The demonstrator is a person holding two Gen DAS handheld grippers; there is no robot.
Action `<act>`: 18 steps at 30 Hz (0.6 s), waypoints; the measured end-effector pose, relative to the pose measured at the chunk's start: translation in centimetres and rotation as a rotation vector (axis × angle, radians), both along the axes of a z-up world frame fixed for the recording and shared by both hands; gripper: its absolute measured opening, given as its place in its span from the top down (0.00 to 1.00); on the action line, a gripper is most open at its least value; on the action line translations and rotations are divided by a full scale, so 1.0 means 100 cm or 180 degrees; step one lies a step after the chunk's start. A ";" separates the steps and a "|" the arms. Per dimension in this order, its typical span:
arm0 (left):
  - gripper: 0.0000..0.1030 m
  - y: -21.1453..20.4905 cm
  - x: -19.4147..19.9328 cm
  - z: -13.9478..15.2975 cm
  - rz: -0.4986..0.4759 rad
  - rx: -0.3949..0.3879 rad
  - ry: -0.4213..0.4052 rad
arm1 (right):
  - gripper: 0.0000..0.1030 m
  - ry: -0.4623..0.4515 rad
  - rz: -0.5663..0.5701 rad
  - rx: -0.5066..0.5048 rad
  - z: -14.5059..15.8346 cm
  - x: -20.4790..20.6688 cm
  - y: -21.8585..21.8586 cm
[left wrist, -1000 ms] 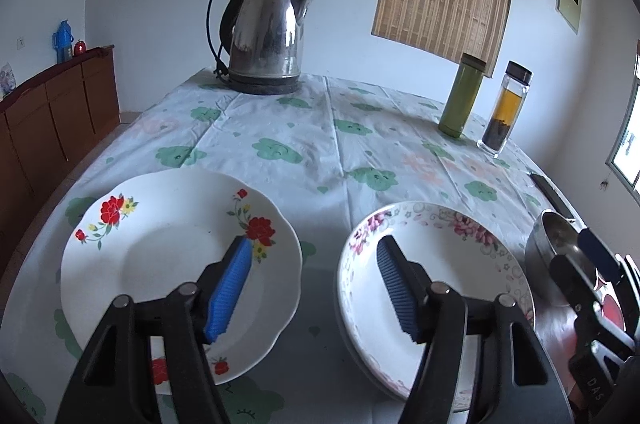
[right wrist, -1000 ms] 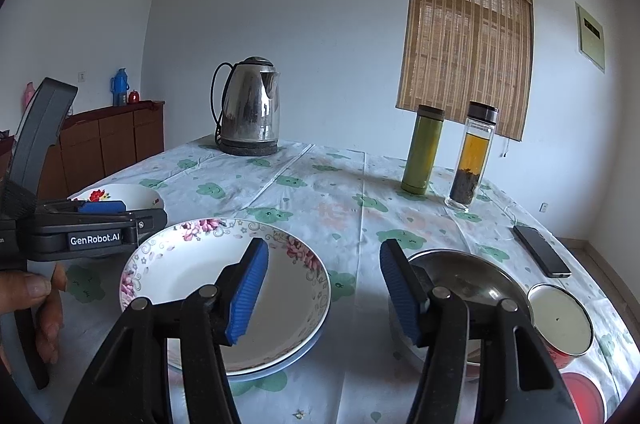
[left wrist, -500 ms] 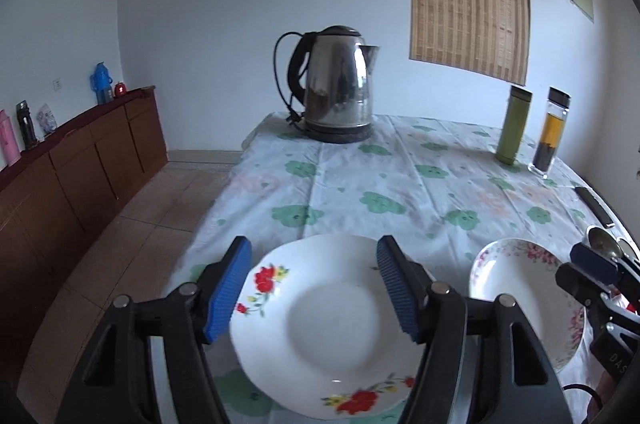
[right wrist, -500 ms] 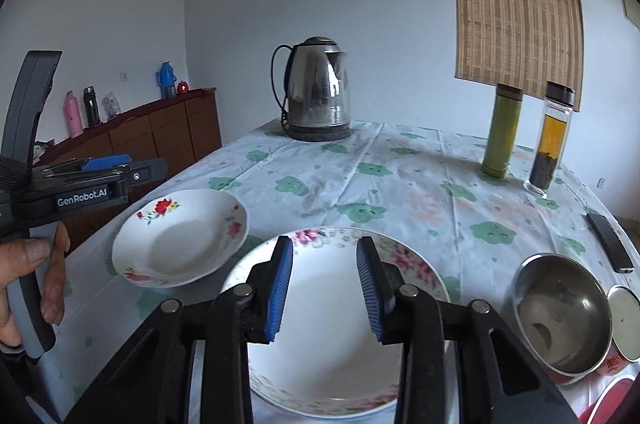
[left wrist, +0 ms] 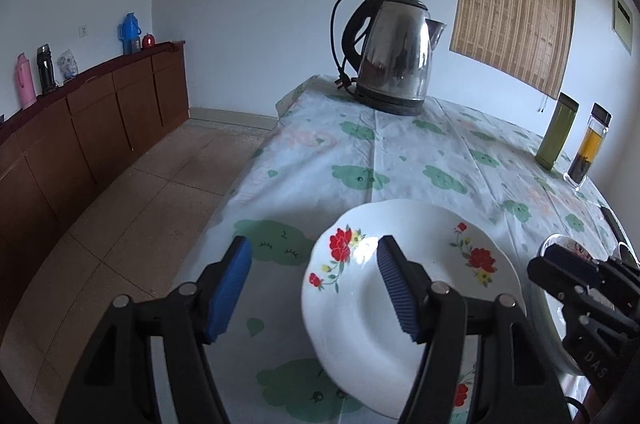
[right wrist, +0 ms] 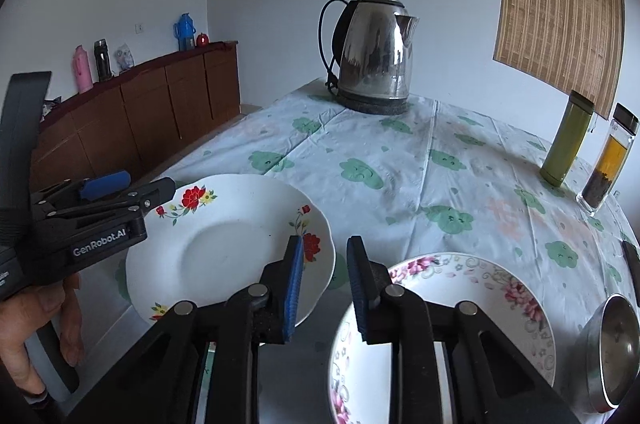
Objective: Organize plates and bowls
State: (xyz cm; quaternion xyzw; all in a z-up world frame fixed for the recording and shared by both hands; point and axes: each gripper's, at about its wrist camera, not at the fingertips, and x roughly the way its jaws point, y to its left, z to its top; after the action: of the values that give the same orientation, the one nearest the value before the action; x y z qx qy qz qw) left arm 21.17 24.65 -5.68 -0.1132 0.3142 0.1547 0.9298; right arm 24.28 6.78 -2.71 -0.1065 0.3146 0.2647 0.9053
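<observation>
The left hand-held gripper [left wrist: 312,288] has its blue pads spread wide and straddles the near-left rim of the red-flowered white plate [left wrist: 404,288], one pad over the plate's well and the other outside over the cloth. That looks like a lineup for pinching the rim, though nothing is clamped yet. The plate lies flat on the counter [left wrist: 400,160] near its left edge.

The right hand-held gripper [right wrist: 322,282] is narrowed to a slim gap and holds nothing. It hovers over the strip between the red-flowered plate [right wrist: 224,244] and the pink-flowered plate [right wrist: 472,300], which seems to sit on top of another dish, though this is hard to confirm. That stack is probably where the red-flowered plate belongs, so the right tool may be waiting to steady it.

A steel bowl [right wrist: 616,344] sits at the far right, just beside the pink-flowered plate. The electric kettle [right wrist: 372,56] and two bottles stand well apart at the back.
</observation>
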 end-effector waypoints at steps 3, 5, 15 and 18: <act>0.36 0.002 0.002 -0.006 -0.0041 -0.0102 0.0087 | 0.76 0.0108 -0.0021 -0.0064 -0.011 0.004 0.008; 0.36 0.000 0.003 -0.009 -0.0064 -0.0096 0.0138 | 0.76 0.0163 -0.0019 -0.0109 -0.015 0.005 0.013; 0.36 -0.004 0.008 -0.018 -0.0116 -0.0055 0.0319 | 0.76 0.0210 0.0077 -0.0623 -0.024 0.016 0.040; 0.36 -0.003 0.009 -0.022 -0.0107 -0.0063 0.0378 | 0.76 0.0350 0.0300 -0.0642 -0.031 0.016 0.052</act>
State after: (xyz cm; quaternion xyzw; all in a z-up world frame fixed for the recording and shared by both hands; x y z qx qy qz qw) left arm 22.11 24.36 -7.84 -0.1078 0.3722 0.1424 0.9108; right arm 25.84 11.96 -5.77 -0.1970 0.3834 0.2795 0.8579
